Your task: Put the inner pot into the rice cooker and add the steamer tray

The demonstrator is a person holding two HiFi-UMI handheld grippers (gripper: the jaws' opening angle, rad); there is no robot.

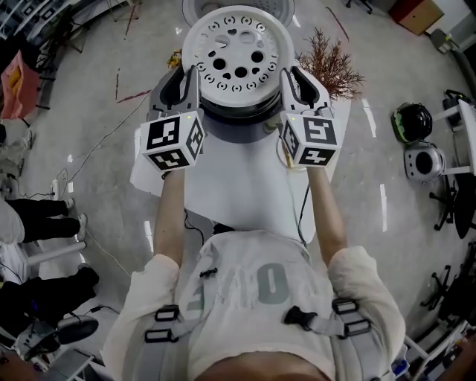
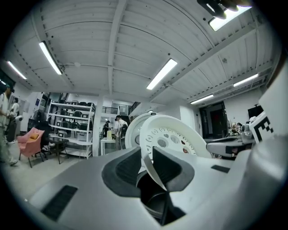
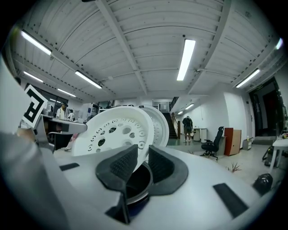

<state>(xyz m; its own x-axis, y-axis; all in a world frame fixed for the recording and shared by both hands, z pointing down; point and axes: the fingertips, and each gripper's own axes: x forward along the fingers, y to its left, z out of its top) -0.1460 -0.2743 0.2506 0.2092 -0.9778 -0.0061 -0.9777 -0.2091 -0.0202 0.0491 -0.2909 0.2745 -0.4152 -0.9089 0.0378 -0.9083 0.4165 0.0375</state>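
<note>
The white perforated steamer tray hangs level over the rice cooker, whose open lid stands behind it. My left gripper is shut on the tray's left rim, and my right gripper is shut on its right rim. In the left gripper view the tray has its thin edge pinched between the dark pads. In the right gripper view the tray runs off to the left from between the pads. The dark inner pot sits in the cooker below the jaws.
The cooker stands on a white table. A dried red plant lies to its right. Two more cookers sit on the floor at right. People's legs are at left. An office chair and shelving stand far off.
</note>
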